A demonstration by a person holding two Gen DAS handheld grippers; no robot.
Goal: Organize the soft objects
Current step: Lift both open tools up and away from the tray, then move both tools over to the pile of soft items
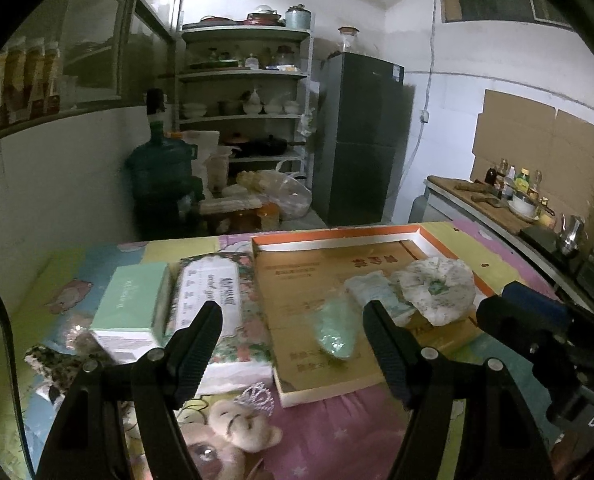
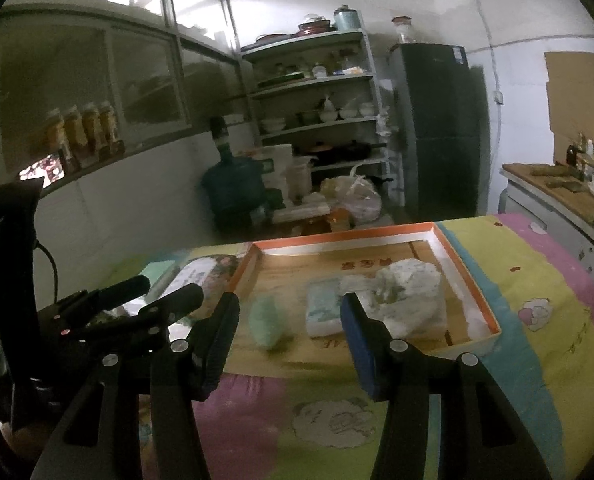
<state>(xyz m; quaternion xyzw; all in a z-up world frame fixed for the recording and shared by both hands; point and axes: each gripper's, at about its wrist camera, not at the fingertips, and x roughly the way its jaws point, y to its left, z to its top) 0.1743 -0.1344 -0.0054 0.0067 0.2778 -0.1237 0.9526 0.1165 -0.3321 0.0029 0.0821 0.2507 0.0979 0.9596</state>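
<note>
we hold both grippers, left gripper (image 1: 293,334) and right gripper (image 2: 289,326), wide and empty, above the shallow box (image 1: 337,236) where three soft packs already lie, ready for more

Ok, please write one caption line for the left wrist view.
Open left gripper above a tray holding three soft packs, tissue packs and a teddy beside it.

Cardboard tray (image 2: 473,280): matt brown floor, glossy orange rim. Green pouch (image 1: 334,330): shiny crinkled plastic film. Tablecloth (image 2: 537,280): soft printed cloth. Teddy bear (image 1: 243,426): fuzzy plush. Gripper fingers (image 1: 199,354): ribbed matt black plastic.
</note>
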